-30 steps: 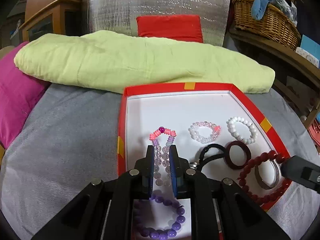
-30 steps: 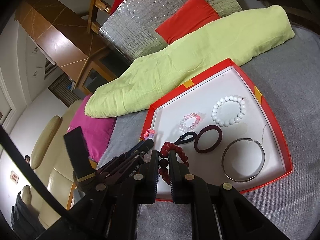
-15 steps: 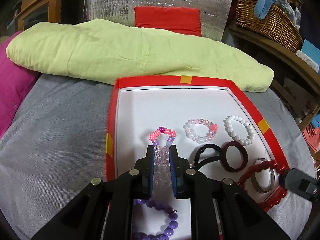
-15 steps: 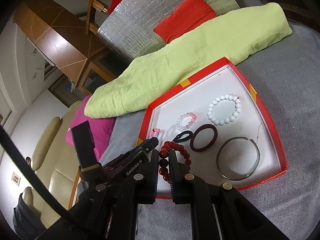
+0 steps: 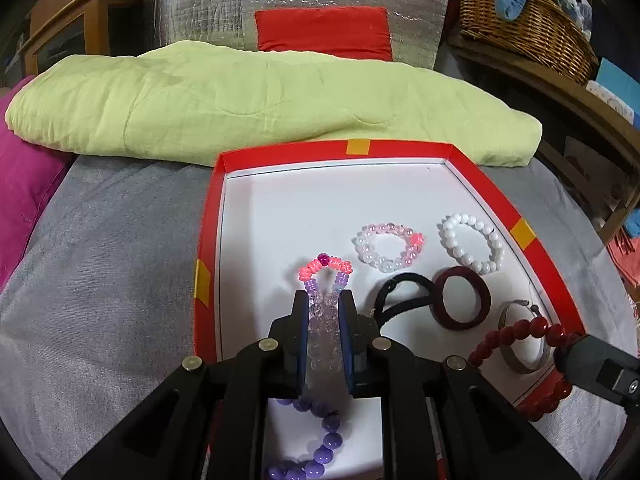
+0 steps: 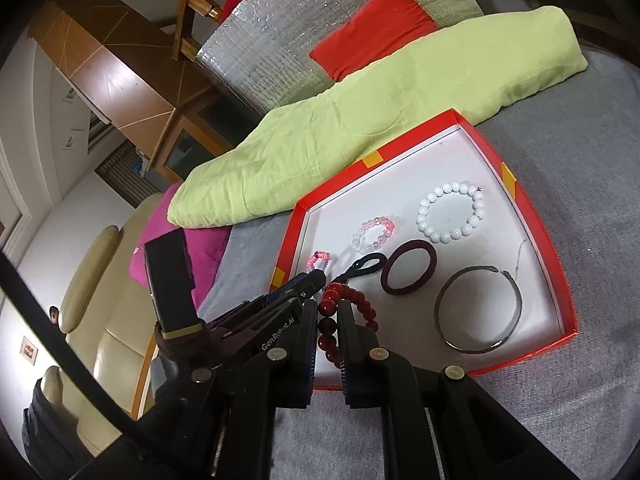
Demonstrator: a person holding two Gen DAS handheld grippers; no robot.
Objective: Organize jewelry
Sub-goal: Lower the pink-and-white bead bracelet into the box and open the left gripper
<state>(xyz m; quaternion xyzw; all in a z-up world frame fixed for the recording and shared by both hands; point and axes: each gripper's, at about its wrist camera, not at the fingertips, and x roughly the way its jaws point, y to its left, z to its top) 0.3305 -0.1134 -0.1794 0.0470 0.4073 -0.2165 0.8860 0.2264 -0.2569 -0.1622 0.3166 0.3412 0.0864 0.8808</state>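
Observation:
A red box with a white floor (image 5: 280, 216) (image 6: 452, 160) lies on the grey cloth. My left gripper (image 5: 325, 300) is shut on a clear, purple and pink bead bracelet (image 5: 325, 267) above the box's left part. My right gripper (image 6: 326, 308) is shut on a dark red bead bracelet (image 6: 362, 302) (image 5: 516, 332) over the box's near edge. In the box lie a pink-clear bead bracelet (image 5: 388, 246), a white bead bracelet (image 5: 472, 246), a black hair tie (image 5: 400, 292), a maroon ring (image 5: 462, 298) and a metal bangle (image 6: 478, 314).
A purple bead bracelet (image 5: 316, 452) lies at the box's near end under the left gripper. A folded light green blanket (image 5: 256, 100) lies behind the box. A magenta cushion (image 5: 24, 184) is at left, a wicker basket (image 5: 524, 20) at back right.
Both grippers have risen a little and drawn back from the box, each still holding its bracelet. The left view now shows more of the blanket.

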